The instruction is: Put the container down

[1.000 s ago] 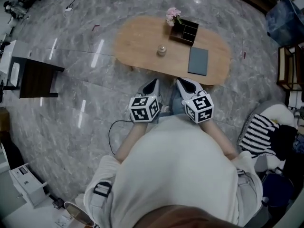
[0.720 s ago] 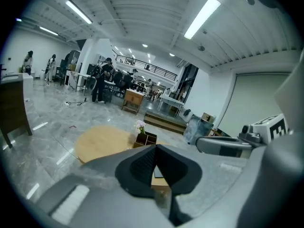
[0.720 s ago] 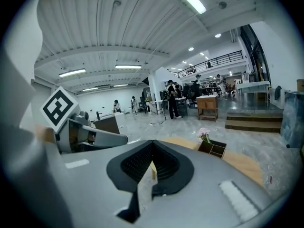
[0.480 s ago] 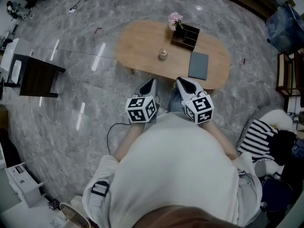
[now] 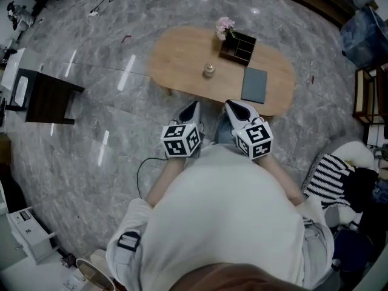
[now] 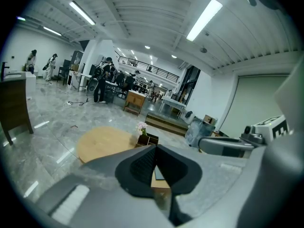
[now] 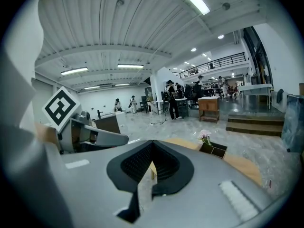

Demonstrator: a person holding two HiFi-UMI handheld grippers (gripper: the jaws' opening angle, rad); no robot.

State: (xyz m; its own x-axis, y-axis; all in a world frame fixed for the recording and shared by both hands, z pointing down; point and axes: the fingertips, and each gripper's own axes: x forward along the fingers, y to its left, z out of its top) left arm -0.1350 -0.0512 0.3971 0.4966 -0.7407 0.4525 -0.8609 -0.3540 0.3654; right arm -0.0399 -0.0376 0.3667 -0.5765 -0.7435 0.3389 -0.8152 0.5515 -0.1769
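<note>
A small round container [image 5: 208, 71] stands alone in the middle of the oval wooden table [image 5: 182, 59]. Neither gripper touches it. In the head view my left gripper [image 5: 194, 107] and right gripper [image 5: 235, 105] hang side by side close to my body, short of the table's near edge, pointing at it. Both are shut with nothing between their jaws. The left gripper view looks past its closed tips [image 6: 156, 147] at the table [image 6: 102, 144]. The right gripper view looks past its own closed tips [image 7: 152, 144]. The container is hidden in both gripper views.
On the table stand a dark compartment box [image 5: 237, 46] with pink flowers [image 5: 224, 25] and a flat grey pad [image 5: 254, 85]. A dark side table [image 5: 45, 99] stands at left, striped fabric [image 5: 330, 171] on a white seat at right, a cable [image 5: 142, 168] on the floor. People stand far off.
The left gripper has drifted slightly left and the view has shifted a little. Both grippers stay shut and empty, and the container has not moved.
</note>
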